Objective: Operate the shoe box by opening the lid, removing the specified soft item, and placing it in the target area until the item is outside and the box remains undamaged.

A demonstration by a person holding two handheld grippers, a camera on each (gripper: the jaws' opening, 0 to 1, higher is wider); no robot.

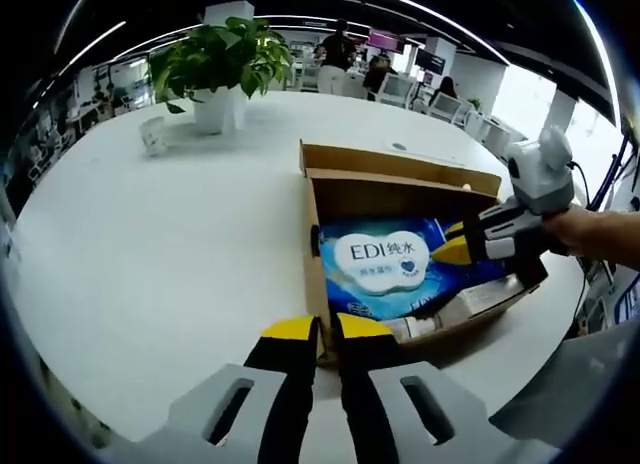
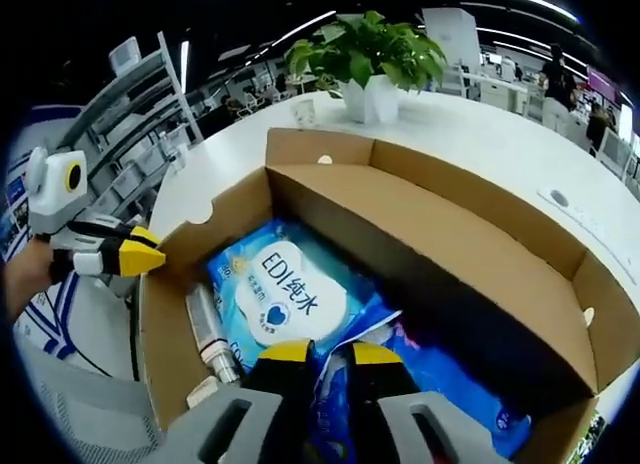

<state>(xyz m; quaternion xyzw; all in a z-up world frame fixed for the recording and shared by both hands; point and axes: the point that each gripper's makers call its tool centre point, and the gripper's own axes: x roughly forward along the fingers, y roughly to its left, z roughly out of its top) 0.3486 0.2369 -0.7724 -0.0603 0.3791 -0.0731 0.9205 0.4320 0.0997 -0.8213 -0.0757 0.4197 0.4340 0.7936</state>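
**Open shoe box, wipes pack still inside, both grippers at the box**

The brown cardboard shoe box point(image 2: 430, 224) sits on a white round table point(image 1: 150, 274), near the table's edge closest to the person, with its lid folded back and standing up along the far side. Inside lies a blue soft pack of wipes point(image 2: 285, 294) with a white label, flat on the box floor. Beside it, along one box wall, lies a slim tube-like bottle point(image 2: 208, 334).

In the right gripper view, the right gripper point(image 2: 320, 356) is down inside the box, its yellow-tipped jaws nearly together with a narrow gap, and crinkled blue wrapping of the pack sits right at that gap; whether the jaws actually pinch the wrapping I cannot tell. In the left gripper view this gripper point(image 1: 452, 246) reaches in over the pack from the box's far end.

The left gripper point(image 1: 328, 330) hovers just outside the box's near wall, jaws close together with a thin slit, holding nothing.

A potted green plant point(image 1: 218, 64) stands at the table's far side, well apart from the box.
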